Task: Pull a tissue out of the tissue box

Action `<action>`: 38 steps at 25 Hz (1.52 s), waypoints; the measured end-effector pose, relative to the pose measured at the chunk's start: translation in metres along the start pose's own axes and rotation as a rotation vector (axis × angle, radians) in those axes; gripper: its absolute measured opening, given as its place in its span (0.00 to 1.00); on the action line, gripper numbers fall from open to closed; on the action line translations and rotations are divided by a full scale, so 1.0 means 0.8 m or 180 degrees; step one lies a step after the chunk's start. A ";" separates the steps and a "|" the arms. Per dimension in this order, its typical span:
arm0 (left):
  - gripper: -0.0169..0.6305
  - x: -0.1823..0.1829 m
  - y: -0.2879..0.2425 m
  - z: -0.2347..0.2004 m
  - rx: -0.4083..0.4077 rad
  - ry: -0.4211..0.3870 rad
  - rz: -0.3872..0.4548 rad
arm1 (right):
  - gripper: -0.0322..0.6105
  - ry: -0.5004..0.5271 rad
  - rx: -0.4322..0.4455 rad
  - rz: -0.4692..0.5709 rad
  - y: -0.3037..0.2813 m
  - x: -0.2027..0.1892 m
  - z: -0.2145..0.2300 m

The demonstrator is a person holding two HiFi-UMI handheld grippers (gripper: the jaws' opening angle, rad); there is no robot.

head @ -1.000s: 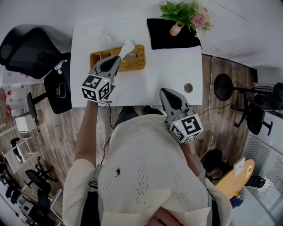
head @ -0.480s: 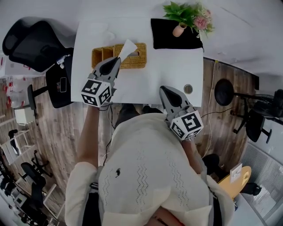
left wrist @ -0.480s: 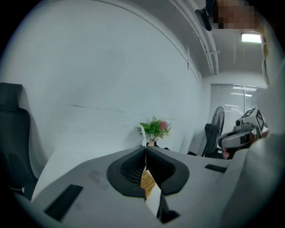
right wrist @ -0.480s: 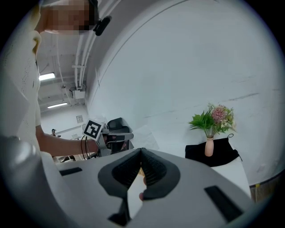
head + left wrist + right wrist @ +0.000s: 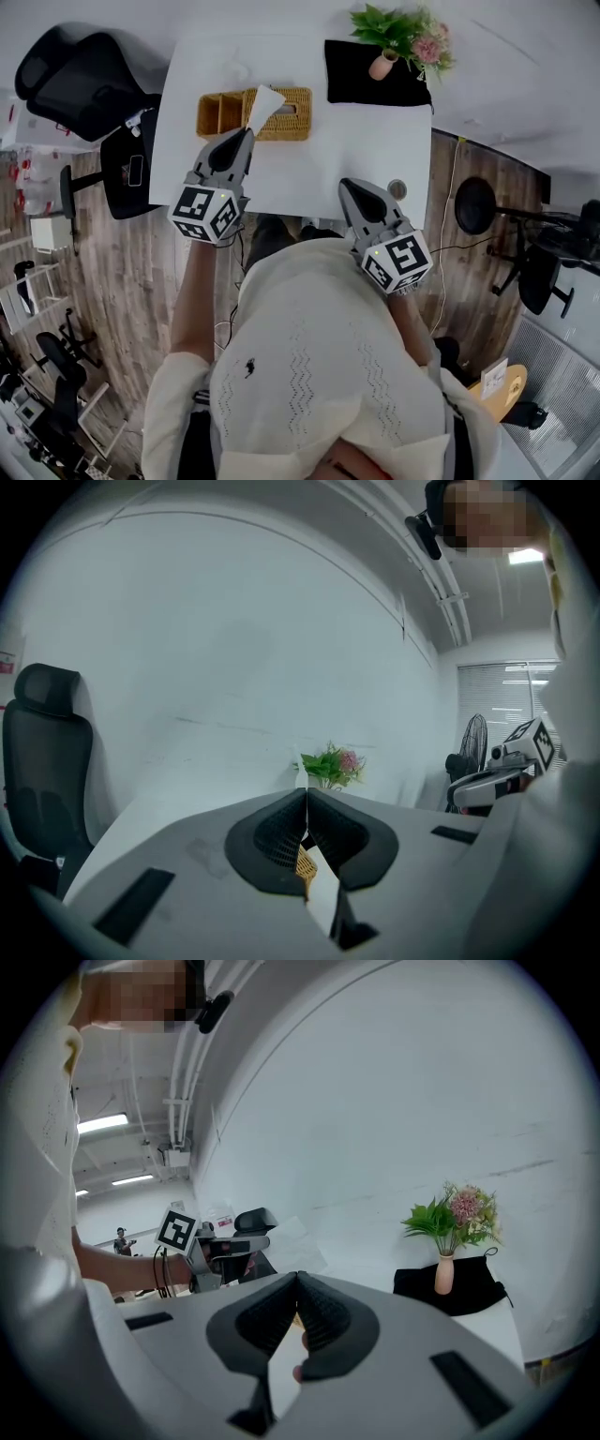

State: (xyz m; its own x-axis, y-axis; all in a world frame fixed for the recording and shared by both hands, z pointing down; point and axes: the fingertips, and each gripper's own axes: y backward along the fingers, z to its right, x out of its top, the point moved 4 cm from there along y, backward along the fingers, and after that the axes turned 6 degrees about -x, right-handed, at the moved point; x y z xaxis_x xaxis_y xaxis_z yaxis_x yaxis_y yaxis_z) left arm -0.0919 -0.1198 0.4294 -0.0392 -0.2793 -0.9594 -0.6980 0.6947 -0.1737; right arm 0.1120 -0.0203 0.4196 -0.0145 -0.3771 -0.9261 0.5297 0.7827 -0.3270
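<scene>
The left gripper, jaws closed on the white tissue that rises over the woven tissue box at its 1 o'clock, seems to be drawing the sheet from the box's slot, while the right gripper hangs at its 4 o'clock over the tabletop, jaws closed on nothing.

Tissue box: tan woven wicker, rectangular, lying flat on the far-left part of the white table. Tissue: one white sheet, raised over the box's middle; one end pinched in the left gripper's closed jaws; whether its other end is in the slot cannot be told.
</scene>
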 end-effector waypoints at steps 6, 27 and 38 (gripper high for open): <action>0.05 -0.002 0.023 0.025 0.0097 0.0035 0.0110 | 0.05 0.0043 0.0059 0.0026 0.009 -0.001 0.001; 0.05 -0.028 0.090 0.095 0.0507 0.0140 0.0353 | 0.05 0.0098 0.0171 0.0132 0.029 -0.001 -0.002; 0.05 -0.037 0.107 0.114 0.0588 0.0048 0.0357 | 0.05 0.0147 0.0216 0.0173 0.030 0.004 -0.013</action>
State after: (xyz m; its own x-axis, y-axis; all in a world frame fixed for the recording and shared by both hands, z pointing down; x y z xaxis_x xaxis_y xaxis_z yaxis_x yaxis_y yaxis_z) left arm -0.0852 0.0088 0.4225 -0.1209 -0.2022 -0.9718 -0.5457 0.8314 -0.1051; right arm 0.1157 0.0025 0.4072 -0.0223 -0.3105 -0.9503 0.5870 0.7654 -0.2639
